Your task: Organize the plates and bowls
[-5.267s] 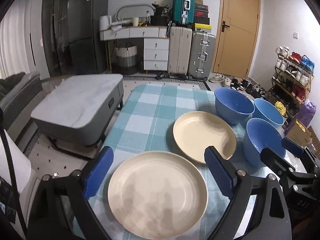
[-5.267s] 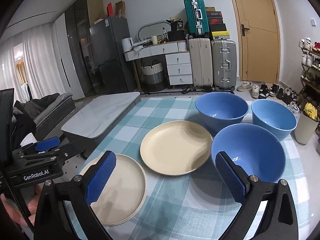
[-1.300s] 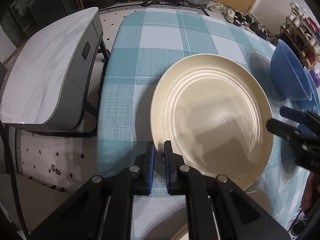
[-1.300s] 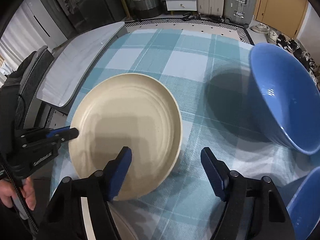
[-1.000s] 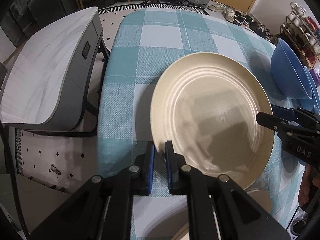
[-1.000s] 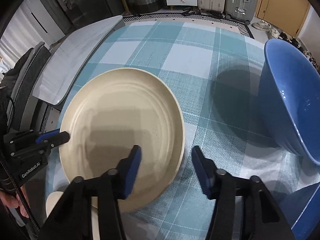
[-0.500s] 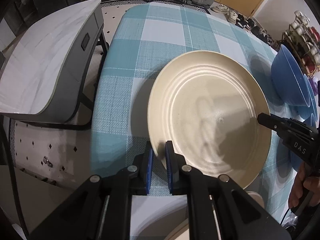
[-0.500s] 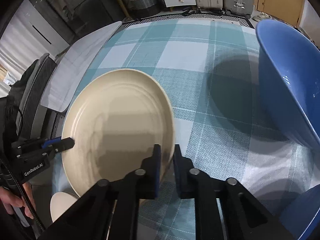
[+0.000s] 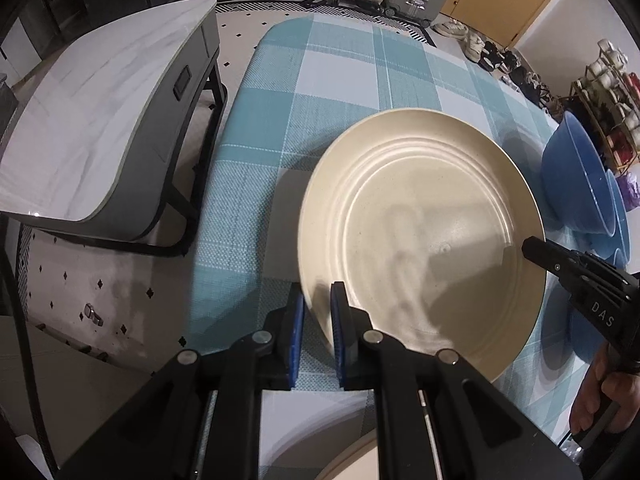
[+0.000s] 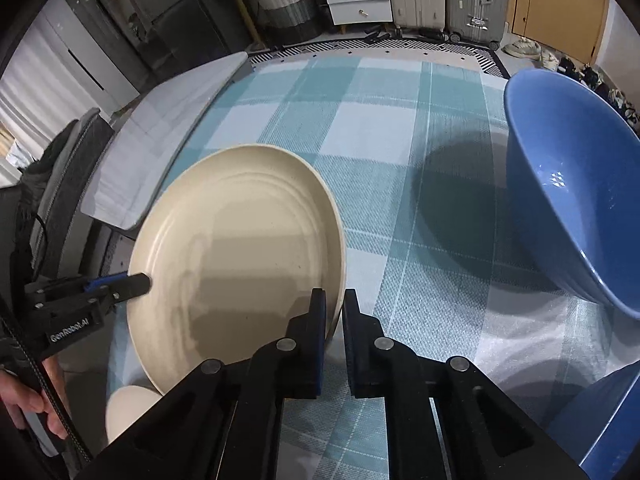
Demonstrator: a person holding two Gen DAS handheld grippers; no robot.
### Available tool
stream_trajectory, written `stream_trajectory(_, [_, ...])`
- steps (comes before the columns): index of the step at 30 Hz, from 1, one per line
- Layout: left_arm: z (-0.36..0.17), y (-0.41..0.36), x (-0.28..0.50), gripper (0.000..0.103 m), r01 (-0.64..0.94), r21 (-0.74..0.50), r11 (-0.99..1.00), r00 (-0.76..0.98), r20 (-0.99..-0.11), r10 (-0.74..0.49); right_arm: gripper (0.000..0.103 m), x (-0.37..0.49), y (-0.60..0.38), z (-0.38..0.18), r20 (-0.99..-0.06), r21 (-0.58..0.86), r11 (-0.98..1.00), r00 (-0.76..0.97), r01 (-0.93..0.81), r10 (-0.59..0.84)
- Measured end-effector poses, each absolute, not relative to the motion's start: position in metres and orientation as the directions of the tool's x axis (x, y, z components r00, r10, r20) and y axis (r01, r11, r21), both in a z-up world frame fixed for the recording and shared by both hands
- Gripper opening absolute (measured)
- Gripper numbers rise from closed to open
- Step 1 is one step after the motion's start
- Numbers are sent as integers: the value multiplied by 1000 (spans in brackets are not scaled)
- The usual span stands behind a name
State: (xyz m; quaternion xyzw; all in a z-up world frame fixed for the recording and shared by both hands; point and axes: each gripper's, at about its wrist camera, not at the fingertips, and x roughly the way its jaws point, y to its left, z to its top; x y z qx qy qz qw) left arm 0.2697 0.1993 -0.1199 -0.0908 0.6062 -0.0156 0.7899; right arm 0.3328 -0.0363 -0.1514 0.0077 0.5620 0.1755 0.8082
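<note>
We are in the middle of stacking the plates: the cream plate [image 9: 420, 236] is gripped on two opposite sides and tilted off the table [image 9: 328, 80], which wears a blue checked cloth. Our left gripper [image 9: 318, 320] is clamped on the plate's rim at the side nearest the table's left edge, its blue pads [image 9: 297, 320] pressed either side of the lip. Our right gripper [image 10: 334, 320] has just been closing and now pinches the opposite rim of the same plate, with the lip caught between its pads.

A second cream plate [image 10: 128, 412] lies lower down, by the near edge of the table, only partly in view under the lifted one. The blue bowls [image 10: 568, 184] stand toward the right edge, apart from the plates and untouched.

As we judge it, the next move calls for both hands to carry the plate together, keeping it from twisting between the two grips, and to bring it over the second plate before lowering it flat and centred. Only then should the pads let go. The bowls remain to be nested afterwards.
</note>
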Motion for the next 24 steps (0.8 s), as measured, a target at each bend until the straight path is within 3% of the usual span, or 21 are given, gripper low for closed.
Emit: stream_trajectory(24, [-77,191,231,10,-53,-97,994,328,-942,-75,8,307,-39,-111,-894,230,926,312,-300,323])
